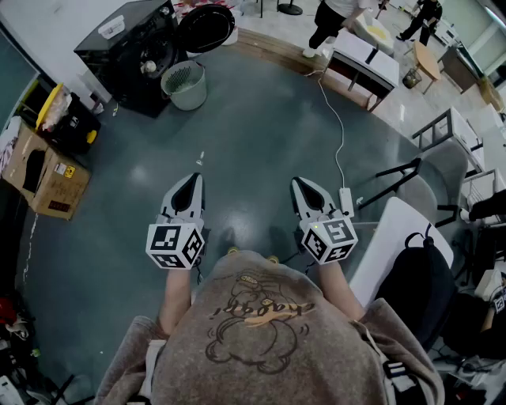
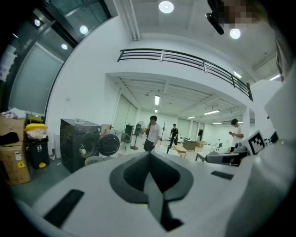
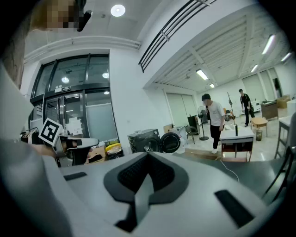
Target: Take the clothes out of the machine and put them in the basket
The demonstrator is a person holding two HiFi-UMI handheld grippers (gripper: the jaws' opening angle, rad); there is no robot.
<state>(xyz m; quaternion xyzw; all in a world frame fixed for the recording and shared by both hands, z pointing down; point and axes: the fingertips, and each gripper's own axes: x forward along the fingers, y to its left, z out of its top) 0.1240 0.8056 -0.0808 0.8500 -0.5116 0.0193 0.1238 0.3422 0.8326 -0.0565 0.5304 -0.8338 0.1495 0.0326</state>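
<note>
The black washing machine (image 1: 130, 55) stands far off at the top left, its round door (image 1: 205, 28) swung open. A pale patch shows in the drum opening (image 1: 149, 67); I cannot tell what it is. A pale green basket (image 1: 184, 83) sits on the floor in front of the machine. My left gripper (image 1: 190, 183) and right gripper (image 1: 304, 188) are held side by side over the dark floor, well short of the machine, both shut and empty. The left gripper view shows the machine (image 2: 78, 148) and basket (image 2: 95, 161) beyond the shut left gripper (image 2: 149, 155). The right gripper (image 3: 148, 155) points past the machine (image 3: 144, 141).
A cardboard box (image 1: 43, 170) and a yellow-lidded bin (image 1: 67, 115) stand at the left. A white cable runs to a power strip (image 1: 345, 198) right of my right gripper. A white table (image 1: 364, 59), a chair with a black bag (image 1: 419, 277) and people (image 1: 332, 20) are at the right and back.
</note>
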